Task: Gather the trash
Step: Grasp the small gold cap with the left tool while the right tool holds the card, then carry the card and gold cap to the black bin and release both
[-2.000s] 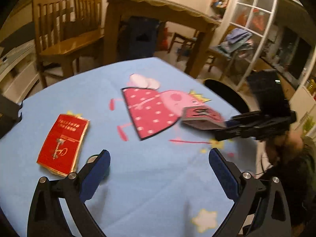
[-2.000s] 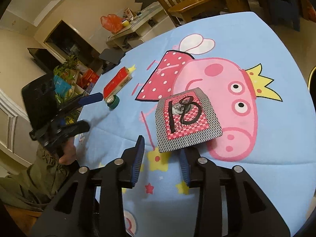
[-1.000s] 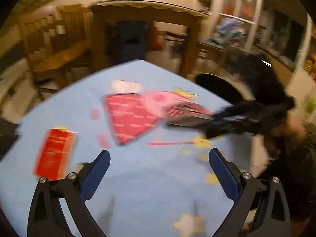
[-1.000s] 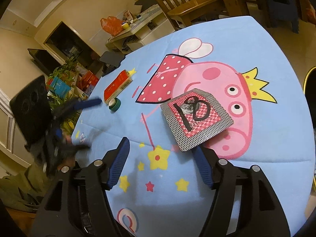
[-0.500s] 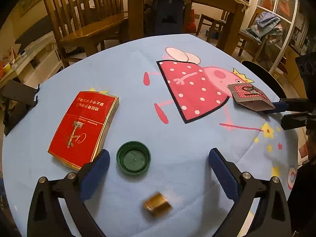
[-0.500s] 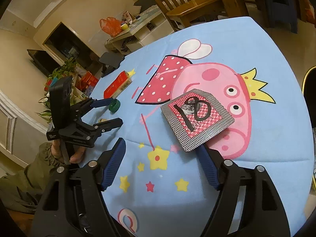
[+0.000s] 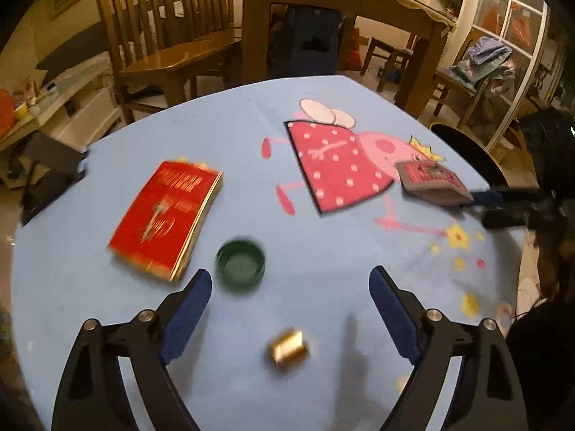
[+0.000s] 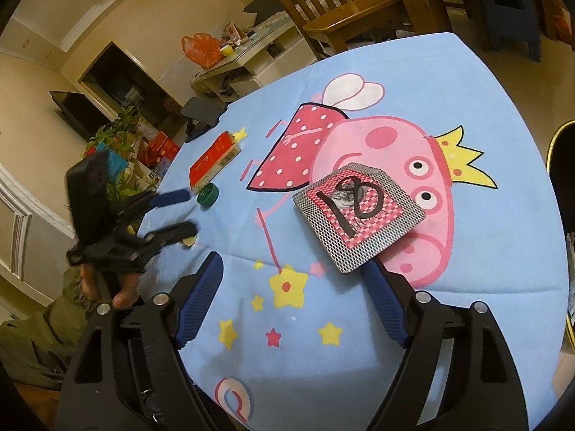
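Note:
A red cigarette box (image 7: 166,216) lies on the blue cartoon tablecloth (image 7: 251,136), left of a green bottle cap (image 7: 240,261). A small gold object (image 7: 288,350) lies between my left fingers. My left gripper (image 7: 289,300) is open and empty, just above the cloth. The box (image 8: 214,162) and cap (image 8: 208,195) also show far left in the right wrist view. A red-and-grey card box marked "18" (image 8: 359,213) lies on the pig print. My right gripper (image 8: 298,296) is open, its right finger beside the card box corner. The card box (image 7: 433,182) shows at right in the left view.
Wooden chairs (image 7: 161,39) and a wooden dining table (image 7: 345,3) stand beyond the table's far edge. A dark round bin (image 7: 467,147) sits off the right edge. A shelf with a potted plant (image 8: 118,140) stands to the left.
My right gripper has opened and let go of the card box, which now lies on the cloth. My left gripper has swung over the cap and gold object and moved forward.

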Demonstrator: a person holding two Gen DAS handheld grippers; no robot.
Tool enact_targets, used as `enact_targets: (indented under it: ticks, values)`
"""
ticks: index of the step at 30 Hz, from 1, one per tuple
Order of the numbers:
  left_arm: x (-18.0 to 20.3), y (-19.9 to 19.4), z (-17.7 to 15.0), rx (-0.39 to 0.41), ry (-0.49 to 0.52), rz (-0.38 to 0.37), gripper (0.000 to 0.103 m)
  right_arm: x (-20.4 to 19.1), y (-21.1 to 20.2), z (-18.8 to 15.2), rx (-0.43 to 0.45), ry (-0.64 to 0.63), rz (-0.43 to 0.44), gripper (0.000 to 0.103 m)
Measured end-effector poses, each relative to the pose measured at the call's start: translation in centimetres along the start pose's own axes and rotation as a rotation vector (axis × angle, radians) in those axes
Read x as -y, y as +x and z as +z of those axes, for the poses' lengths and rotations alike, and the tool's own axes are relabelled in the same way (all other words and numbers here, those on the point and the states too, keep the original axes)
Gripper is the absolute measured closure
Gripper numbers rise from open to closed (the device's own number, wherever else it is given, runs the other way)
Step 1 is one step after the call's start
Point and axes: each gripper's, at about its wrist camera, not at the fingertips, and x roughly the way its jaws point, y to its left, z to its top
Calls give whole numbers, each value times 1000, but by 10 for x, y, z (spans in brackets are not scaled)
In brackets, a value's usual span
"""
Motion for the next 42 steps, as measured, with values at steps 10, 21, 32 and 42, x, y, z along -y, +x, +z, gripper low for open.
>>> enact_targets:
  ticks: [10,21,32,42]
  values:
    - [10,-4,-38,29,-232,115,18,-5,-7,3,53,-10,-54,23]
    - [15,-7,-40,97,-350,136,88,17,13,21,43,68,0,22]
    - [32,-5,-39,82,-263,237,88,6,24,21,-3,-10,-58,81]
    - [33,-6,-44,111,-242,237,87,-27,-3,34,45,-253,-270,10]
